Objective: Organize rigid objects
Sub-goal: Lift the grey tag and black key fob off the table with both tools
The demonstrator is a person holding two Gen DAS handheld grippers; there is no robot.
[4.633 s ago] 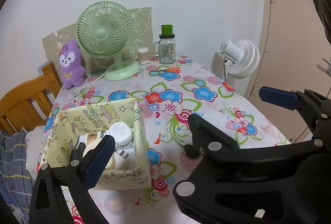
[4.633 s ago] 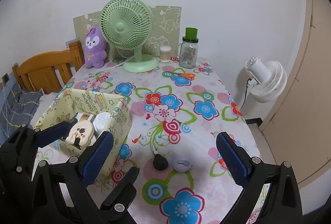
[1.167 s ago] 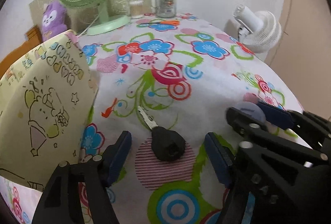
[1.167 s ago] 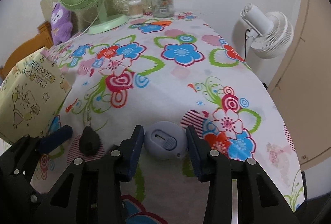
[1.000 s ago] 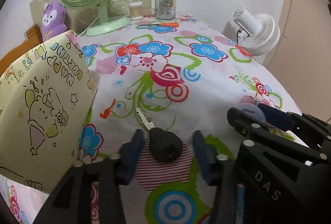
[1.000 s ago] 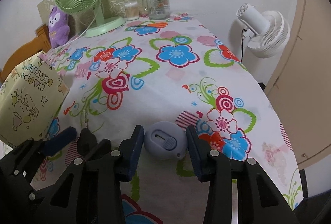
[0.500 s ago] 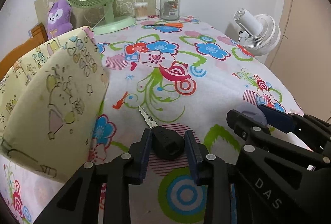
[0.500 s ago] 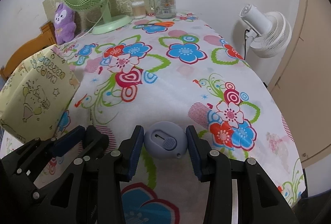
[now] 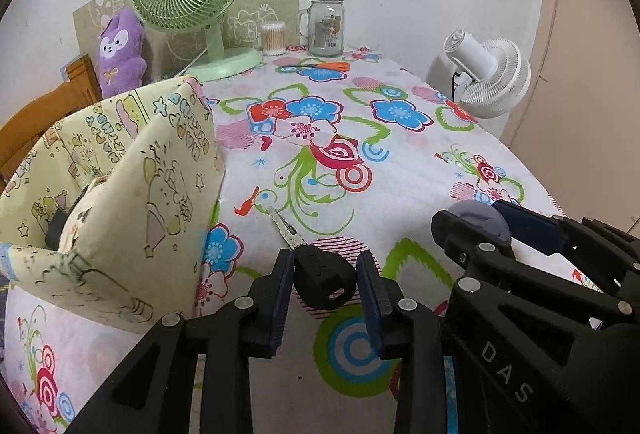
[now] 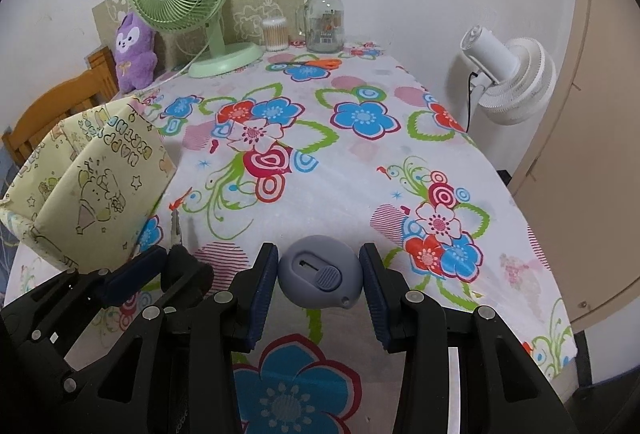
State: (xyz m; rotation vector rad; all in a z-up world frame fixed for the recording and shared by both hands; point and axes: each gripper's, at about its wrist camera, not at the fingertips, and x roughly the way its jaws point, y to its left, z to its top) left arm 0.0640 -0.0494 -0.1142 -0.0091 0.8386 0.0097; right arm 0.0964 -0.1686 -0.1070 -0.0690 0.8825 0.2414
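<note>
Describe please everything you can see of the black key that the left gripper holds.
The key has a thick black head, plastic by its look and matte, with a hole at its near end. A thin silver metal blade with cut teeth points away from the camera, toward the far end of the table. The left gripper is shut on the head, one blue pad on each side. Whether it touches the flowered cloth cannot be told. The yellow fabric box stands to its left.

Yellow fabric box (image 9: 132, 193) — cut off at 9 o'clock, contents mostly hidden; jar (image 9: 326, 29) label — too small to read.
</note>
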